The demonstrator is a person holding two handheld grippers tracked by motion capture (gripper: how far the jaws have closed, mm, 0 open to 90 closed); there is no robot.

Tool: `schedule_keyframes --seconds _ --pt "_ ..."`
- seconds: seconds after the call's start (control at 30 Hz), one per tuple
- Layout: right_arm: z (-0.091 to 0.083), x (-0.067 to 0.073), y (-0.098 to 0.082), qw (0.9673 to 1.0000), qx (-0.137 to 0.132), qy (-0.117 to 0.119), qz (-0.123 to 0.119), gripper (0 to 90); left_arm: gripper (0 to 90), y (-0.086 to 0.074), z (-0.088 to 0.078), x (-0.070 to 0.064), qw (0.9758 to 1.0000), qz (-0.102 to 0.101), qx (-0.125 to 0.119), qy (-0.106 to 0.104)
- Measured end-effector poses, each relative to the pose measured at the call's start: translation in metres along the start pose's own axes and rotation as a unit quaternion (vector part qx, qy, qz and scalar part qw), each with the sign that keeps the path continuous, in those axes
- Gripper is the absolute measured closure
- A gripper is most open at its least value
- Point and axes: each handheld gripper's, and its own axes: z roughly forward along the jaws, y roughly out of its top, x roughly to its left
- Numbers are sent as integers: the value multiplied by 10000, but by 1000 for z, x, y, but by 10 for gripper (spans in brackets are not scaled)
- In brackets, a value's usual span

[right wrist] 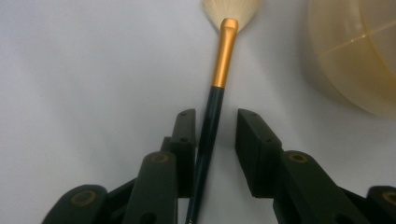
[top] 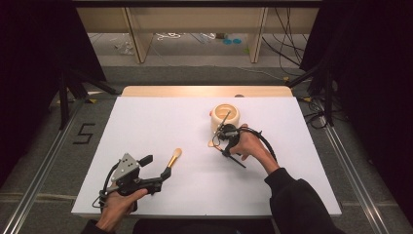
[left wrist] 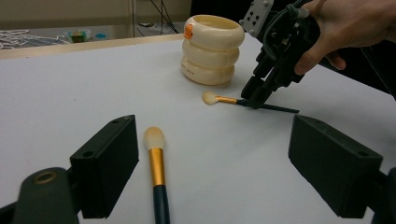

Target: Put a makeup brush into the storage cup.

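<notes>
- Two brushes on table (top: 146, 122): right claw (right wrist: 212, 140) straddles thin brush (right wrist: 219, 70), not yet clenched.
- Left claw (left wrist: 212, 158) released over thick brush (left wrist: 156, 163).
- Centre handle, close squarely, lift toward holder (top: 225, 116).

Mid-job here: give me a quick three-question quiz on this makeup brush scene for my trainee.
1. True or false: the right gripper has a brush handle between its jaws.
2. How many brushes lie on the table?
3. The cream holder stands nearest which gripper: A left, B right?

Key:
1. True: the small brush lies between the jaws, not yet clamped.
2. Two, counting the large brush before the open left gripper.
3. B.
</notes>
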Motion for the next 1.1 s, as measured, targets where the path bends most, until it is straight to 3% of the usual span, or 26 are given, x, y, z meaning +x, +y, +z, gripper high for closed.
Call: schedule_keyframes --seconds 0.17,0.27,0.4,0.47,0.77,0.83,1.07,1.1 --pt "-1 0 0 10000 71 38 -30 738 158 0 0 0 10000 21 8 -4" --pt "-2 2 1 9998 181 32 109 748 158 0 0 0 10000 32 19 -15" --pt "-2 0 1 9996 271 -22 24 765 158 0 0 0 10000 11 17 0" --pt "-1 -2 0 9996 263 -47 -127 773 159 0 0 0 10000 27 27 -10" --pt "-1 -1 2 9992 394 -59 -80 804 159 0 0 0 10000 32 23 -21" --pt "-1 1 4 9991 426 -10 32 808 159 0 0 0 10000 30 28 -24" --pt "0 4 8 9981 590 -153 -83 824 160 0 0 0 10000 19 19 -20" --pt "-1 7 9 9981 603 -84 16 825 160 0 0 0 10000 17 18 -20"
